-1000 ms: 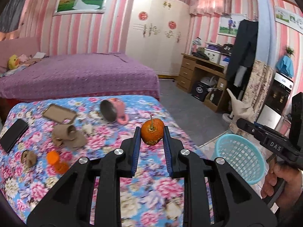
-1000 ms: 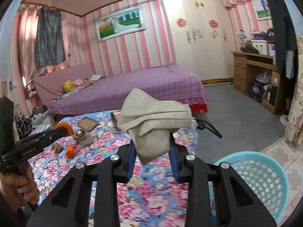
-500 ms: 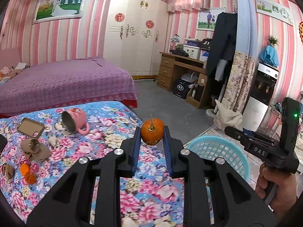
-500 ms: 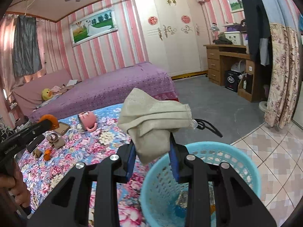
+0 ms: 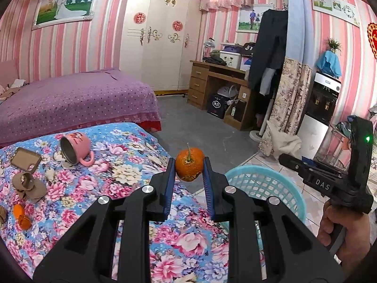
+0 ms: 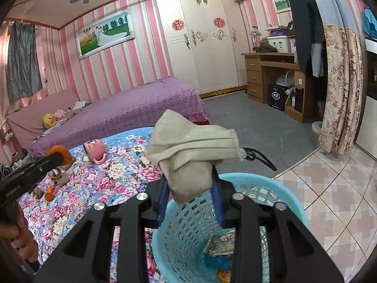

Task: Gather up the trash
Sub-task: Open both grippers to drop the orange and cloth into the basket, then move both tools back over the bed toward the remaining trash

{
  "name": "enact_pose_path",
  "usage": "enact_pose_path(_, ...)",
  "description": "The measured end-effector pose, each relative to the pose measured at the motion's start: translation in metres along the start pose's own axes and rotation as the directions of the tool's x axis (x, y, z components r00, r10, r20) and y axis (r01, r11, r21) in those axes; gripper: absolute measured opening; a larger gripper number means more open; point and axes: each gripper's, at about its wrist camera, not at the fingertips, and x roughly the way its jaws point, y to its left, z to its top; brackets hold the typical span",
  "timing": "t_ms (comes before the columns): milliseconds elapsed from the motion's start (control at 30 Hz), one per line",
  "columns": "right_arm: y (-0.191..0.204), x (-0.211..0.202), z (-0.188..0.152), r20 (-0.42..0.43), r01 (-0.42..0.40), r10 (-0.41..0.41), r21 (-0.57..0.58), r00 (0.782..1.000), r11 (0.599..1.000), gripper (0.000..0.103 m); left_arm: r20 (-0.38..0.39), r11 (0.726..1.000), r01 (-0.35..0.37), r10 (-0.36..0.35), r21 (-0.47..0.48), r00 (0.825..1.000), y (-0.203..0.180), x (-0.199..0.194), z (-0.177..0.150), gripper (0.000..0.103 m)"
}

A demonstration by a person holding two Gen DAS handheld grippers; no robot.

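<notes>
inside, the basket (image 6: 278, 191) holds wrappers (image 6: 220, 241), mask (image 6: 188, 151) above.

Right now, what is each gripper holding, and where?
Left gripper pinches the orange by its sides; right gripper clamps the face mask by its lower fold.

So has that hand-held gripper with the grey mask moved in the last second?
Yes. The right hand-held gripper, shut on the mask, has swung from over the floral bed toward the blue basket, now below it.
</notes>
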Motion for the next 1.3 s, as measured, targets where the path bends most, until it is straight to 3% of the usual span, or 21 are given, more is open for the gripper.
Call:
enact_pose_path(100, -0.002, -0.001, 0.000, 0.003, 0.004, -0.004, 0.004, 1.000, 1.000, 0.038, -0.016, 1.000, 0.007, -0.007, -0.003, 1.000, -0.006, 0.009, -0.003, 0.022)
enact_pose_path(167, -0.002, -0.002, -0.001, 0.007, 0.037, -0.037, 0.001, 0.999, 0.999, 0.061, -0.013, 1.000, 0.004, -0.004, -0.005, 1.000, -0.010, 0.011, -0.003, 0.022)
enact_pose_path(367, -0.025, -0.013, 0.001, 0.046, 0.106, -0.110, 0.080, 0.993, 0.991, 0.064, -0.015, 0.999, 0.040, -0.040, 0.011, 0.999, -0.030, 0.019, -0.001, 0.022)
enact_pose_path(533, -0.043, -0.026, 0.003, 0.084, 0.208, -0.219, 0.122, 0.972, 0.970, 0.066, -0.039, 0.995, 0.077, -0.075, 0.061, 0.996, -0.058, 0.033, -0.004, 0.023)
enact_pose_path(600, -0.051, -0.029, 0.003, 0.093, 0.211, -0.226, 0.153, 0.970, 0.965, 0.066, -0.051, 0.992, 0.110, -0.107, 0.067, 0.993, -0.070, 0.038, -0.005, 0.030)
enact_pose_path(667, -0.055, -0.031, 0.003, 0.099, 0.216, -0.234, 0.166, 0.967, 0.962, 0.066, -0.058, 0.987, 0.143, -0.139, 0.069, 0.989, -0.083, 0.044, -0.005, 0.062)
enact_pose_path(800, -0.056, -0.029, 0.004, 0.098, 0.204, -0.222, 0.168, 0.970, 0.964, 0.066, -0.033, 0.985, 0.126, -0.123, 0.120, 0.992, -0.096, 0.045, -0.002, 0.067)
enact_pose_path(967, -0.044, -0.024, 0.006, 0.109, 0.172, -0.190, 0.156, 0.976, 0.973, 0.066, -0.023, 0.995, 0.075, -0.073, 0.066, 0.997, -0.062, 0.034, -0.002, 0.067)
enact_pose_path(1133, -0.011, -0.014, 0.006, 0.102, 0.134, -0.144, 0.100, 0.984, 0.986, 0.067, -0.011, 0.999, -0.038, 0.039, 0.031, 0.999, 0.001, 0.005, -0.011, 0.067)
enact_pose_path(1300, 0.039, 0.003, 0.006, 0.083, 0.064, -0.065, 0.014, 0.994, 0.998, 0.068, -0.002, 0.982, -0.189, 0.189, -0.026, 0.982, 0.088, -0.041, -0.019, 0.067)
